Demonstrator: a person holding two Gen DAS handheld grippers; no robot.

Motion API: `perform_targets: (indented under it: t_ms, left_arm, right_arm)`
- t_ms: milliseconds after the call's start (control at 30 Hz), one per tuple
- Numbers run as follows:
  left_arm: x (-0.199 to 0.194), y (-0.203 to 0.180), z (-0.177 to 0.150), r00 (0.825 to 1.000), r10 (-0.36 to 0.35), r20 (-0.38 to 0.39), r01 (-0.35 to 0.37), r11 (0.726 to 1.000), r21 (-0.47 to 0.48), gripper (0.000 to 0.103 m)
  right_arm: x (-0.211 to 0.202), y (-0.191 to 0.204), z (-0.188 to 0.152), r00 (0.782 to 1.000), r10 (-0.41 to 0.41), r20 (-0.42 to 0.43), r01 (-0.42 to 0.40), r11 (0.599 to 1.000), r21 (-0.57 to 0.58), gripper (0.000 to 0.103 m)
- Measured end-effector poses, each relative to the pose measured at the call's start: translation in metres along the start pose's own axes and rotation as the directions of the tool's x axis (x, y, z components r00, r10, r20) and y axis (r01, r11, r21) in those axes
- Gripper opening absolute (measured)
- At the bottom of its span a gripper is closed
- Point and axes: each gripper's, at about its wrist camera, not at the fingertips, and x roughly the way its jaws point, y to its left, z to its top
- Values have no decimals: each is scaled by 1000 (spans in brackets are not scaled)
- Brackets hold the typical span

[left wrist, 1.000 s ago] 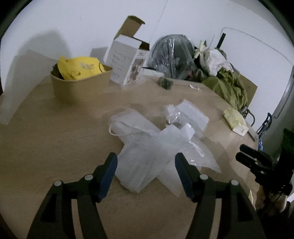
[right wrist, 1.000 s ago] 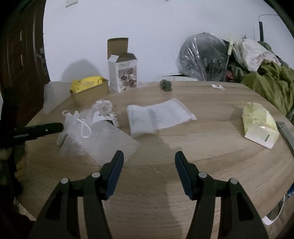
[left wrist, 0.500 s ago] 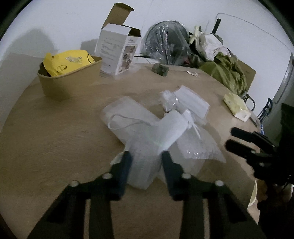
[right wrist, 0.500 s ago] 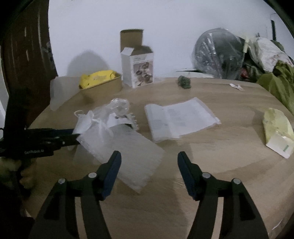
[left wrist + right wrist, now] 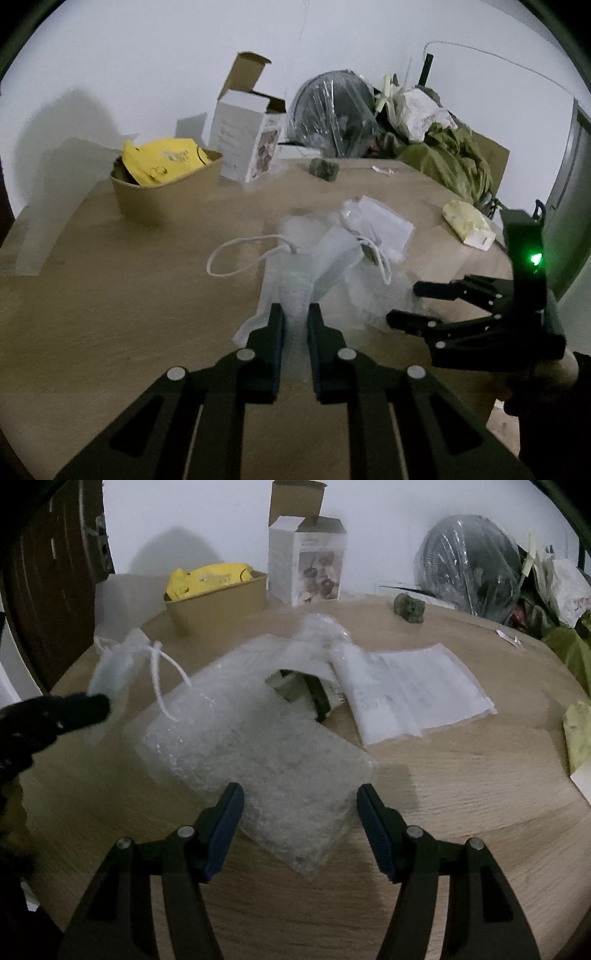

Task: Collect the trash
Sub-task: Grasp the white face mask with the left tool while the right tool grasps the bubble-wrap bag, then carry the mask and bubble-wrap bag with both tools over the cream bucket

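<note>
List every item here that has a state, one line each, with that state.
Left claw: shut on the white drawstring pouch.
Right claw: open, over the bubble wrap bag.
White drawstring pouch: pinched, cord loose.
Bubble wrap bag: lying flat on the table.
White carton: upright, top flaps open.
Brown paper bowl: upright, yellow packet inside.

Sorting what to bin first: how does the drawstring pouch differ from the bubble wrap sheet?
The drawstring pouch is pinched in the left gripper; the bubble wrap sheet sits ungripped before the open right gripper. The pouch has a white cord; the sheet has none. Both are pale, see-through packaging.
</note>
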Motion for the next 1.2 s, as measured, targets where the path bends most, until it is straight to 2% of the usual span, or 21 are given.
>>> perform_targets:
  t_ms: [100, 267, 300, 367, 400, 767, 1200]
  left_arm:
    - [-8, 2, 2, 1000, 4, 20, -4, 1000, -7, 12]
    - [-18, 0, 3, 999, 9, 45, -8, 1000, -9, 12]
    - [-20, -1, 2, 999, 12, 47, -11, 1000, -7, 12]
    - [-21, -2, 1, 999, 17, 50, -16, 1000, -7, 12]
    - [-22, -3, 1, 998, 20, 51, -20, 1000, -8, 12]
    - [-34, -20, -3, 997, 27, 78, -28, 1000, 5, 12]
    - [-52, -68, 3, 993, -13, 120, 1, 995, 99, 12]
  right_arm:
    - [-1, 1, -1, 1000, 1, -3, -2, 1000, -21, 56]
    - [-6, 7, -6, 999, 31, 7, -31, 998, -59, 28]
    - [-7, 8, -7, 999, 35, 10, -35, 997, -67, 26]
    - [-9, 10, -9, 999, 38, 16, -36, 997, -73, 14]
    - [-10, 11, -11, 999, 34, 20, -32, 996, -77, 12]
    - [-68, 0, -29, 986, 38, 163, -28, 998, -63, 10]
    - [-133, -27, -53, 959, -16, 282, 21, 1000, -14, 10]
